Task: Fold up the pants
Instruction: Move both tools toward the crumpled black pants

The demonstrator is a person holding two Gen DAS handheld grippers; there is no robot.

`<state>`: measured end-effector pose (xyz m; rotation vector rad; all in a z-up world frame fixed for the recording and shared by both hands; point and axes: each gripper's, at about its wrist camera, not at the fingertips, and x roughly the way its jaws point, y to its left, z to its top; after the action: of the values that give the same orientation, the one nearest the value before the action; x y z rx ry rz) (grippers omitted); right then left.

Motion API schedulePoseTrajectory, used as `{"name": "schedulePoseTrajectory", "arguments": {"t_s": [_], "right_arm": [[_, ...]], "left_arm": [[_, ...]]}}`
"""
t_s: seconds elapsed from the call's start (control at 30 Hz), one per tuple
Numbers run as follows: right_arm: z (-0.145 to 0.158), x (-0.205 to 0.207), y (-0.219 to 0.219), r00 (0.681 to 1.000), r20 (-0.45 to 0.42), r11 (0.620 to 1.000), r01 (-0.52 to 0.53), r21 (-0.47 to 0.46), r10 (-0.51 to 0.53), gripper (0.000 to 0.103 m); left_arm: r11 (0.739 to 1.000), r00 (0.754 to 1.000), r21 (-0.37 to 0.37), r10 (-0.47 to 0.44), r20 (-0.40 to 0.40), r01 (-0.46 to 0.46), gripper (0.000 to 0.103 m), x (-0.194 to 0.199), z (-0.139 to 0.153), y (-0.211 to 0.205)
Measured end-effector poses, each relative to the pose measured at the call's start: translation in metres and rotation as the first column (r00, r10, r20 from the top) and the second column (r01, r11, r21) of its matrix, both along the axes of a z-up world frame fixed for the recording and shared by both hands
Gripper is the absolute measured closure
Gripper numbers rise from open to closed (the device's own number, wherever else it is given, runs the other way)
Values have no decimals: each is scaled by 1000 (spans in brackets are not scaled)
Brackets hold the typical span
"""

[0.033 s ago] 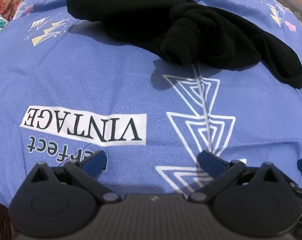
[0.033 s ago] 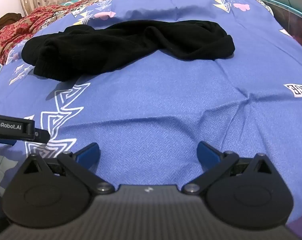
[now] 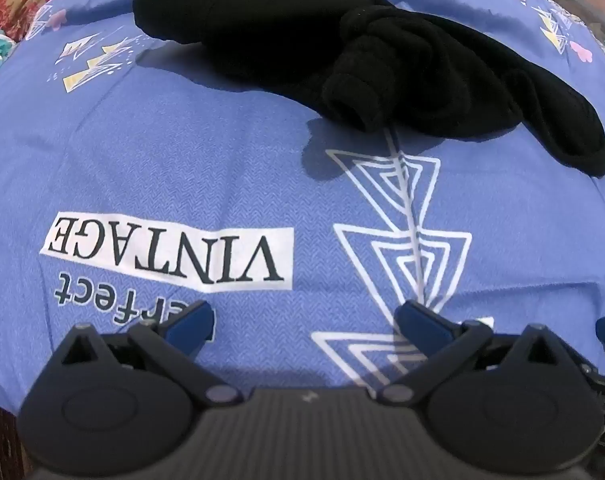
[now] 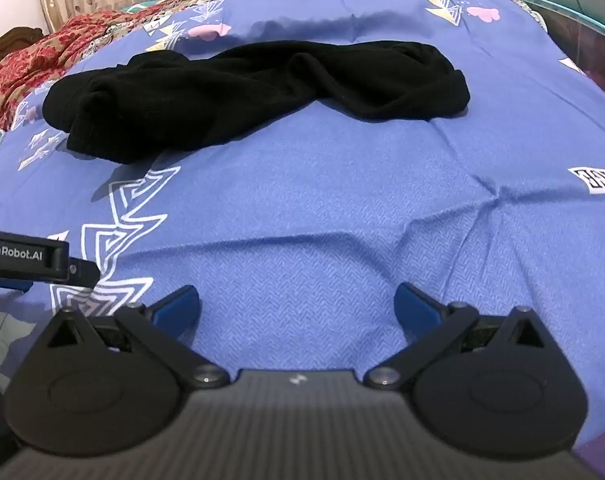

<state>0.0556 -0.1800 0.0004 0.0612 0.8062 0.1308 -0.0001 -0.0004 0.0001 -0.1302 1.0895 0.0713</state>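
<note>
The black pants [image 4: 258, 92] lie in a twisted, bunched heap on the blue printed bedsheet [image 4: 322, 208], toward the far side of the bed and well apart from both tools, so folding has evidently not begun. The left tongs [image 3: 304, 320] and the right tongs [image 4: 296, 306] both stand wide with nothing between their blue pads, held low over bare sheet on the near side; this looks like a ready stance, spread to take hold of two separate points of the cloth. In the right wrist view the garment's long axis runs across the bed from left to right, one rumpled end at the left and a broader, flatter end at the right. In the left wrist view one tubular end [image 3: 350, 98], probably a leg cuff, points toward the camera, while the rest trails off to the right. Which end is the waistband I cannot tell.
</note>
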Motion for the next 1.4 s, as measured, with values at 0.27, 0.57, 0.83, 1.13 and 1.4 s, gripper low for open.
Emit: {"name": "schedulePoseTrajectory", "arguments": {"t_s": [0.27, 0.57, 0.83, 1.13, 1.4], "right_arm": [[4, 3, -1, 1000, 2, 1000, 1, -2, -1, 0], [0, -1, 2, 1000, 11, 1000, 0, -14, 0, 0], [-1, -2, 5, 1000, 12, 1000, 1, -30, -1, 0], [12, 1, -2, 999, 11, 999, -37, -1, 37, 0], [26, 8, -15, 997, 62, 997, -43, 63, 39, 36]], "left_arm": [[999, 999, 29, -15, 45, 13, 0, -7, 3, -7], [999, 997, 37, -38, 72, 35, 0, -10, 3, -8], [999, 997, 30, -38, 69, 36, 0, -7, 8, -7], [998, 971, 40, -50, 234, 41, 1, 1, 52, 6], [991, 957, -128, 16, 288, 22, 1, 72, 70, 13]]}}
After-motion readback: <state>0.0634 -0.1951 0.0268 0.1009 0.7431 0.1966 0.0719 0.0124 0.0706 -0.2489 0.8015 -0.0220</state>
